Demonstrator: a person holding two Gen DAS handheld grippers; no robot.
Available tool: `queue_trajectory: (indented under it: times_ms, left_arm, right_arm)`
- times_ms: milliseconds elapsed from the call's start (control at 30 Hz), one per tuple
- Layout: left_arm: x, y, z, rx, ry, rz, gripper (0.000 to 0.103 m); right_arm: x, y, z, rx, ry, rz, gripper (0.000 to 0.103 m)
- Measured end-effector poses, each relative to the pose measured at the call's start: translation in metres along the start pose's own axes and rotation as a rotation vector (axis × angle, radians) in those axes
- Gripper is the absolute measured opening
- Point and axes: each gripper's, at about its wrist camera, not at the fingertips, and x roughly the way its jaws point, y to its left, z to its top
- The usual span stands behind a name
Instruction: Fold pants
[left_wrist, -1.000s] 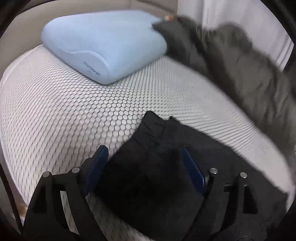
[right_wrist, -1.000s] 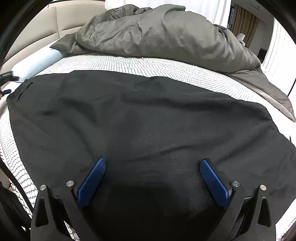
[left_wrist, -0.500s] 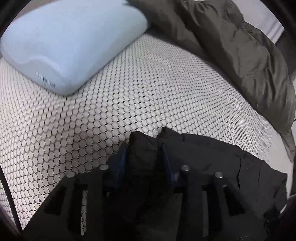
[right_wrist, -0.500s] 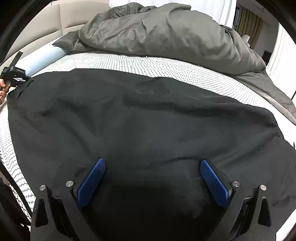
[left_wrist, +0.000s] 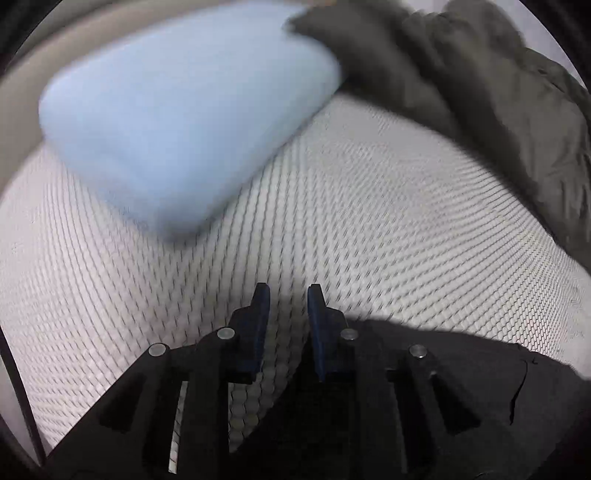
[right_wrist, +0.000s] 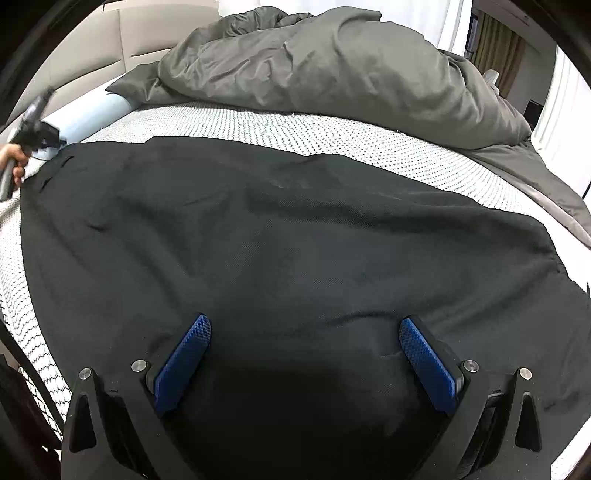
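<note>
At the black pants' (right_wrist: 295, 258) nine-o'clock corner, narrows the left claw (left_wrist: 288, 290) just now for a fold pinch, with only mattress (left_wrist: 369, 221) showing between; holds the right claw (right_wrist: 304, 332) released at six, ready.

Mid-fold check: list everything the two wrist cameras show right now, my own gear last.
pants: one, black, spread flat on the mattress.
mattress: one, white honeycomb mesh, beneath everything.
pillow: one, pale blue, at the head end, blurred.
duvet: one, grey, bunched along the far side.
headboard: one, beige, behind the pillow.
left hand: one, left edge of the right wrist view, holding the left gripper.
left gripper: one, black with blue pads, at the pants' corner; jaws just closing to a narrow gap, grip unclear.
right gripper: one, black with blue pads, jaws wide open over the pants.
</note>
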Motion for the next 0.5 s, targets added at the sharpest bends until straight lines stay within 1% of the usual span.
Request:
queue_trajectory:
  times_ms: [33, 67, 100, 167, 200, 233, 267, 300, 333, 367, 433, 467, 500]
  left_arm:
    - [-0.003, 0.001, -0.003, -0.023, -0.014, -0.021, 0.017]
    - [-0.012, 0.0, -0.009, -0.022, -0.04, -0.035, 0.017]
    - [-0.02, -0.006, -0.013, 0.003, -0.053, -0.041, 0.018]
    - [-0.044, -0.026, -0.023, 0.075, -0.061, -0.074, 0.032]
    - [-0.057, -0.037, -0.03, 0.091, -0.069, -0.101, 0.044]
    - [-0.073, -0.05, -0.038, 0.1, -0.089, -0.14, 0.055]
    - [-0.089, -0.067, -0.049, 0.11, -0.109, -0.191, 0.062]
    - [-0.105, -0.078, -0.064, 0.129, -0.115, -0.242, 0.076]
    - [-0.118, -0.095, -0.079, 0.153, -0.119, -0.302, 0.087]
    - [-0.13, -0.113, -0.099, 0.17, -0.129, -0.37, 0.089]
    - [-0.138, -0.149, -0.134, 0.213, -0.113, -0.445, 0.094]
    - [-0.137, -0.17, -0.154, 0.237, -0.085, -0.462, 0.098]
    - [-0.137, -0.188, -0.172, 0.261, -0.061, -0.453, 0.102]
  right_arm:
    - [0.0, 0.0, 0.0, 0.0, -0.001, -0.001, 0.102]
    - [0.0, 0.001, 0.0, 0.0, -0.002, -0.001, 0.102]
    - [0.0, 0.001, 0.0, 0.001, -0.003, 0.0, 0.102]
    - [0.0, 0.001, 0.0, 0.0, 0.0, -0.001, 0.103]
    - [0.0, 0.001, 0.0, 0.001, -0.001, -0.002, 0.103]
    - [0.0, 0.001, 0.0, 0.0, -0.002, -0.002, 0.103]
    - [0.0, 0.001, 0.0, 0.001, -0.002, -0.001, 0.103]
    - [-0.002, 0.0, 0.0, 0.001, -0.004, 0.003, 0.103]
    - [-0.003, 0.0, 0.0, 0.004, -0.008, 0.007, 0.103]
    - [-0.007, -0.001, 0.001, 0.011, -0.018, 0.021, 0.103]
    - [-0.02, -0.007, 0.002, 0.051, -0.064, 0.098, 0.103]
    - [-0.026, -0.011, 0.002, 0.074, -0.085, 0.121, 0.103]
    - [-0.032, -0.017, 0.0, 0.102, -0.107, 0.143, 0.103]
